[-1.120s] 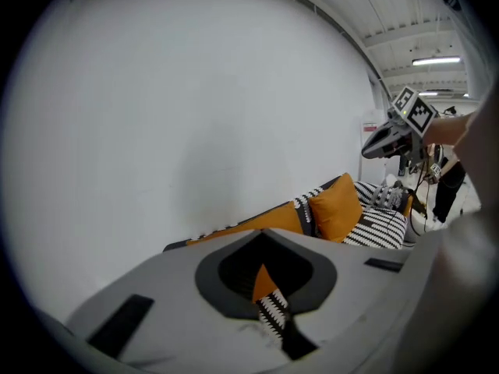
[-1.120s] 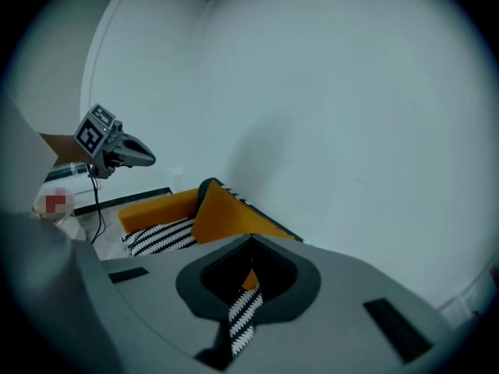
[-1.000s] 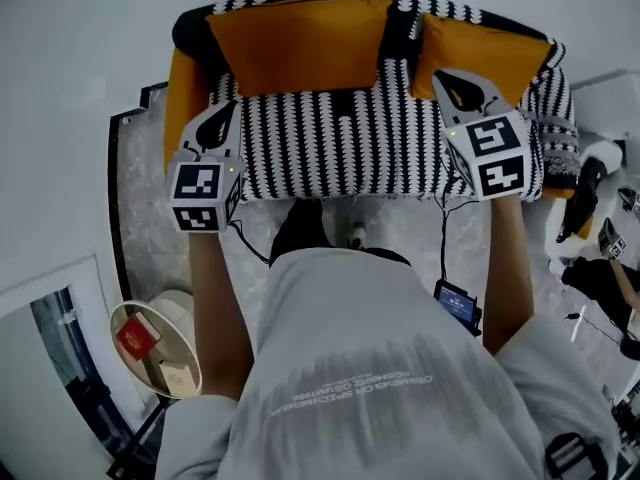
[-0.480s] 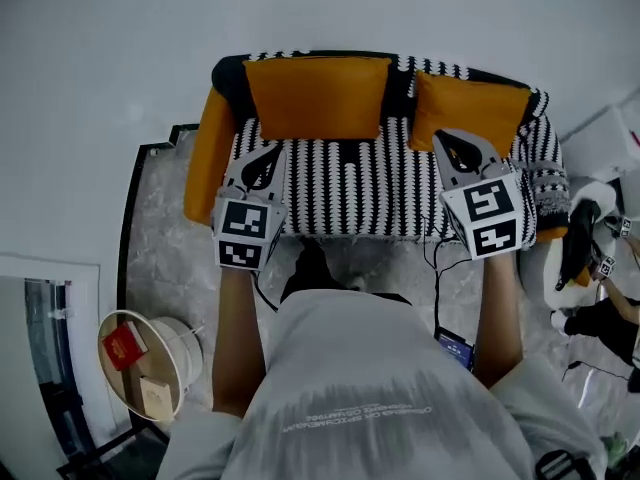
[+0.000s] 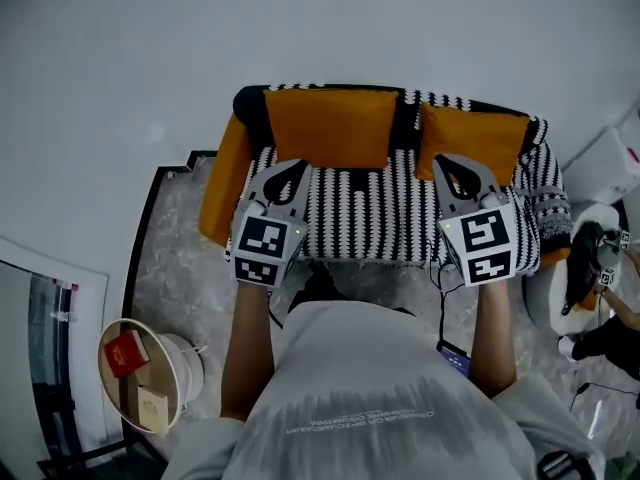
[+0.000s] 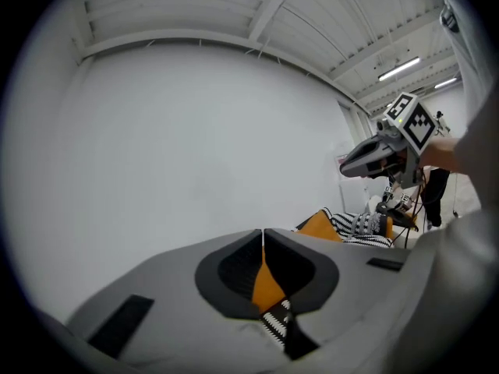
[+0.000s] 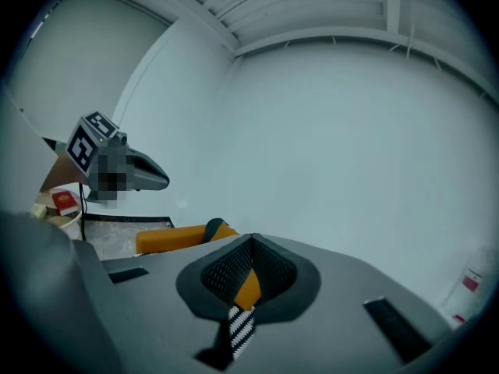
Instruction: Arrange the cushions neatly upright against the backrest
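Now, nearest us, the left gripper [image 6: 263, 234] has just been opening its jaws to a thin crack with nothing between them. The right gripper [image 7: 251, 238] has its jaws pressed together, empty. Both hover over the striped seat [image 5: 370, 203]. Beyond, the left cushion [image 5: 328, 126] and the right cushion [image 5: 470, 133] stand apart against the backrest [image 5: 406, 118]. We judge a careless pass could clip either one and slump it forward.

Plain white wall [image 5: 120, 68], grey marbled floor [image 5: 172, 268], ceiling strip lights [image 6: 400, 68]
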`<state>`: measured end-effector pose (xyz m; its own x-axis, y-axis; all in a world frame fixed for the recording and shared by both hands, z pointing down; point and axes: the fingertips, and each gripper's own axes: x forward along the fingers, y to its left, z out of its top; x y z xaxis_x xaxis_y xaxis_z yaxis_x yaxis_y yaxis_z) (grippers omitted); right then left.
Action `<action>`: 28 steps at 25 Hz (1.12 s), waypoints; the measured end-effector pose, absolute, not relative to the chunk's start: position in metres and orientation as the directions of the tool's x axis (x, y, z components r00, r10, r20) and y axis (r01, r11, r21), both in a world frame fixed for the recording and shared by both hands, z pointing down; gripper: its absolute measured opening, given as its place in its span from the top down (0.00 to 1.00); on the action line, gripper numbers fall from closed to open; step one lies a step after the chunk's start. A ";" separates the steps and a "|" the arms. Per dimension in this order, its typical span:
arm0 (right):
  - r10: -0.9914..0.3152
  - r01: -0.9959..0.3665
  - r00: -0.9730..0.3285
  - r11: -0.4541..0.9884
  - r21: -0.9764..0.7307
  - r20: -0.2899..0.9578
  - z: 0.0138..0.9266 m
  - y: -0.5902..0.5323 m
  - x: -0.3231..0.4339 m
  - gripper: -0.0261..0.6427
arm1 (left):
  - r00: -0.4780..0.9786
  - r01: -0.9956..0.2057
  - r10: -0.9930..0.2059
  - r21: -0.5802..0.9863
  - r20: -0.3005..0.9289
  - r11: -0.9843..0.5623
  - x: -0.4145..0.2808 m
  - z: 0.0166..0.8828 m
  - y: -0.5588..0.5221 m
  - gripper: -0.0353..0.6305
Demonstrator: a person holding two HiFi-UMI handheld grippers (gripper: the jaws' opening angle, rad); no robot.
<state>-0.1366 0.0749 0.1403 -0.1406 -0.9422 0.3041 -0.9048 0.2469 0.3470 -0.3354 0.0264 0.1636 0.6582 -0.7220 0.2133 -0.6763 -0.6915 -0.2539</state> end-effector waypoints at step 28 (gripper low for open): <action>-0.935 -0.920 -0.124 0.234 0.314 0.333 0.159 0.050 -0.104 0.96 | 0.657 -0.649 -0.704 -0.272 0.269 -0.710 -0.305 0.171 0.005 0.91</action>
<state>-0.1045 0.0497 0.1594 -0.1238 -0.9348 0.3330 -0.9203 0.2337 0.3138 -0.3051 0.0048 0.1705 0.6571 -0.7041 0.2692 -0.6494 -0.7101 -0.2721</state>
